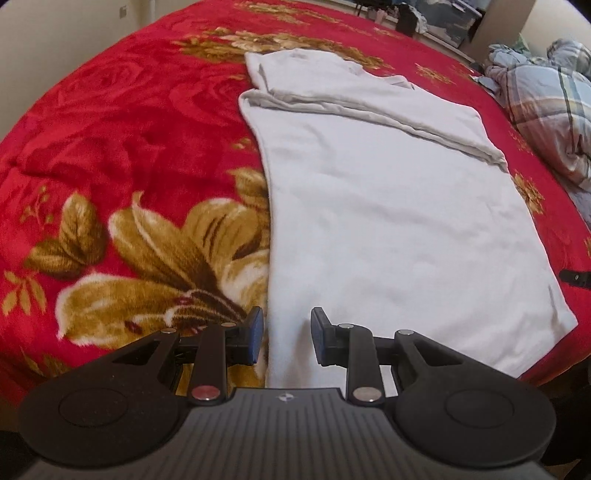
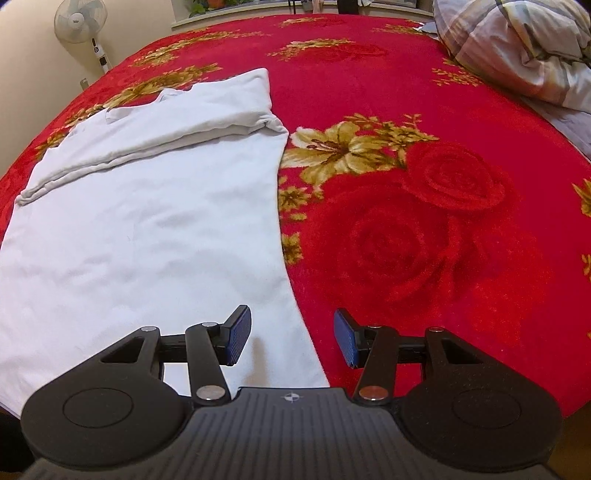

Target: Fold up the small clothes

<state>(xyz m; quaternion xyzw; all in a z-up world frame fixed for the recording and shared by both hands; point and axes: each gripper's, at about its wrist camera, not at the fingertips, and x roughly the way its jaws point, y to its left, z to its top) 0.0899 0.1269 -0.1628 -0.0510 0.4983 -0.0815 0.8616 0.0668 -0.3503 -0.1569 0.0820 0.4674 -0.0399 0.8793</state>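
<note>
A white garment [image 1: 388,221] lies flat on the red flowered blanket [image 1: 122,122], its sides folded in and a sleeve fold lying across its far part. My left gripper [image 1: 286,338] is open and empty, straddling the garment's near left edge just above it. The garment also shows in the right wrist view [image 2: 147,229]. My right gripper [image 2: 293,338] is open and empty, straddling the garment's near right edge, with its left finger over the cloth and its right finger over the blanket [image 2: 424,240].
A crumpled plaid duvet [image 1: 546,99] lies at the bed's far right and shows in the right wrist view [image 2: 517,48] too. A standing fan [image 2: 83,22] is by the wall at the far left. Boxes and clutter [image 1: 436,18] sit beyond the bed.
</note>
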